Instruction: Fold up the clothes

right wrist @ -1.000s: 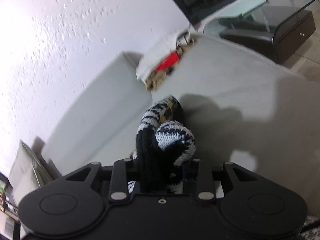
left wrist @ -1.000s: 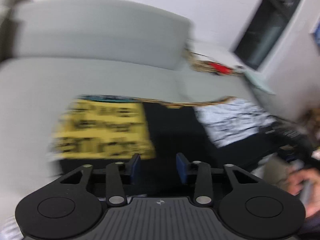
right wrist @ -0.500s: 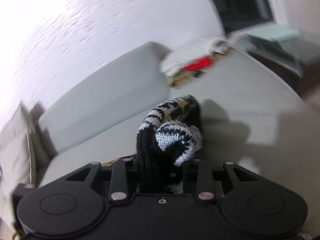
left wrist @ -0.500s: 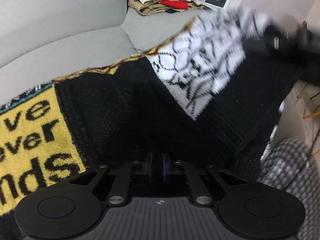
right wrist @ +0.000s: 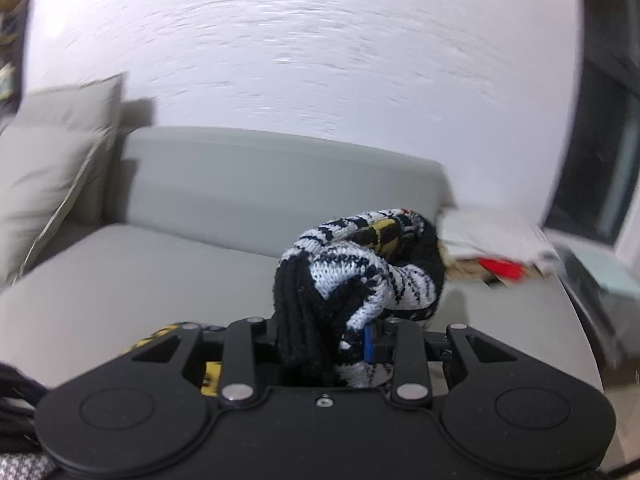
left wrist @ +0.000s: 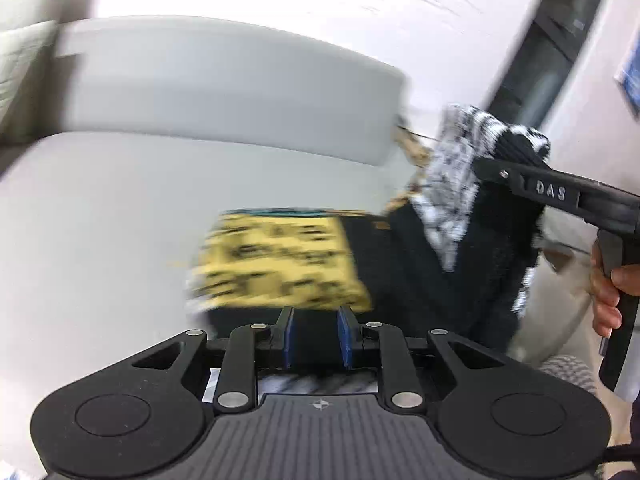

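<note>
Knit sweater [left wrist: 404, 264], black with a yellow lettered panel and white patterned patch, hangs over the grey sofa [left wrist: 120, 208], one corner lifted high. Your right tongs [right wrist: 340, 344] are clamped on a bunched wad of it. Your left tongs [left wrist: 316, 330] stand parted, gripping nothing, black knit between the pads. Risk, as I judge it: lopsided fold from the wadded grip.
</note>
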`<state>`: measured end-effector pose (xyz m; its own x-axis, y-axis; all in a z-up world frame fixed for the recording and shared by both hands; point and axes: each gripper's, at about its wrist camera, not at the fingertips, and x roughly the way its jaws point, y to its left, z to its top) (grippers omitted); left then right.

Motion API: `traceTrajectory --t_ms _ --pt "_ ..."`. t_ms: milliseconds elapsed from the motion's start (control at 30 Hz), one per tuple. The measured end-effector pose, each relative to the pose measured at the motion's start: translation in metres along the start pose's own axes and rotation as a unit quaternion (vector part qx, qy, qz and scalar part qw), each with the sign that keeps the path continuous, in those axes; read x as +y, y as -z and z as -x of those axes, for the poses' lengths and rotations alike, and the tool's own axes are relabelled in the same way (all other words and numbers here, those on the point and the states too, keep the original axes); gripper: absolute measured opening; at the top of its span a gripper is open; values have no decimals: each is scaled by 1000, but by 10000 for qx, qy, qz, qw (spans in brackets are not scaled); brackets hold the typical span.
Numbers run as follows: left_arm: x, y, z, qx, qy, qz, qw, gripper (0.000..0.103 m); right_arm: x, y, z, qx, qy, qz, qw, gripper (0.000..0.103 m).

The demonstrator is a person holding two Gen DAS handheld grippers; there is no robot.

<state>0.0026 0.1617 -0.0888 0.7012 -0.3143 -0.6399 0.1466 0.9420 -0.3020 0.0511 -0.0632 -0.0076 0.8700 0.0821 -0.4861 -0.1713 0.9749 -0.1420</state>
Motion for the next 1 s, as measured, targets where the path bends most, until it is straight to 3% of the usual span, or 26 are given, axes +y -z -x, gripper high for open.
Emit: traceTrajectory --t_ms 133,267,400,500,633,800,900,1000 --pt "34 11 40 -310 -262 371 9985 19 70 7 -11 54 -325 929 9951 32" --pt "54 23 63 -559 -603 631 9946 19 133 31 -34 436 -716 1776 9805 32" --pt "63 29 65 -548 -724 889 9919 19 168 54 -74 967 -905 2128 9681 33" --pt "64 32 65 -567 -677 1038 9907 19 178 61 -89 1075 -1118 2241 9621 42" --pt "58 31 69 -608 -687 976 9910 19 154 49 -65 1015 -1579 1765 9662 65" --pt "47 23 60 -621 -611 765 9933 22 94 26 -7 898 -2124 437 9721 69" --pt "30 17 55 -614 -486 582 9952 33 45 15 28 763 -2320 -348 9691 76" --pt "8 4 42 -573 -393 370 9969 48 -5 14 44 726 -2189 -1075 9671 77"
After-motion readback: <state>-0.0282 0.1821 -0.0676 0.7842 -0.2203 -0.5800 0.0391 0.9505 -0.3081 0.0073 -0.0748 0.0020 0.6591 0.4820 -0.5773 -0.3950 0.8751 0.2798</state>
